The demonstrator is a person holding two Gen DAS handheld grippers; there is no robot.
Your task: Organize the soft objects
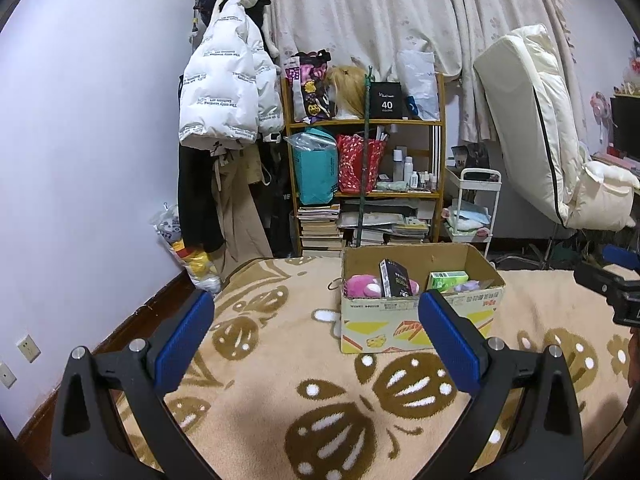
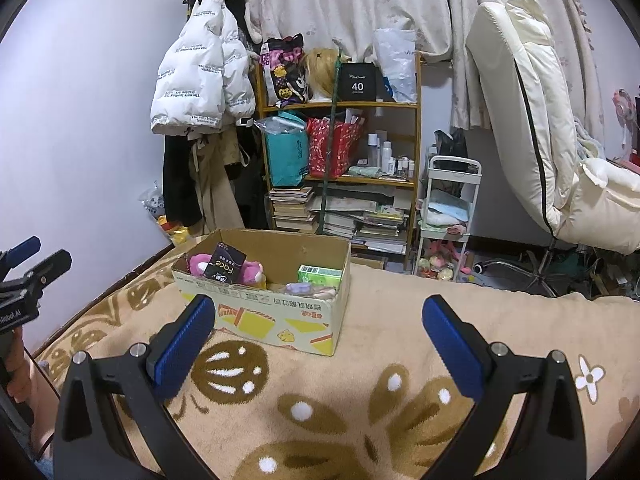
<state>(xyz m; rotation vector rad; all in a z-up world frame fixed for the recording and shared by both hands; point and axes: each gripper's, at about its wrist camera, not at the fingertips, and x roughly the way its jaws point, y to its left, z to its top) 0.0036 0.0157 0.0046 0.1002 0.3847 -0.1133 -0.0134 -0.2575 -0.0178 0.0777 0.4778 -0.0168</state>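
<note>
Both tongs, left gripper point(image 1: 316, 312) and right gripper point(image 2: 316, 316), gape empty short of the cardboard box point(image 1: 416, 312) holding a pink plush point(image 1: 362, 285).

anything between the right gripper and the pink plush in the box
Yes. The box's near wall stands between the open right gripper and the pink plush, and a black pack leans over the plush's middle. From above, only that pack is in the way.
</note>
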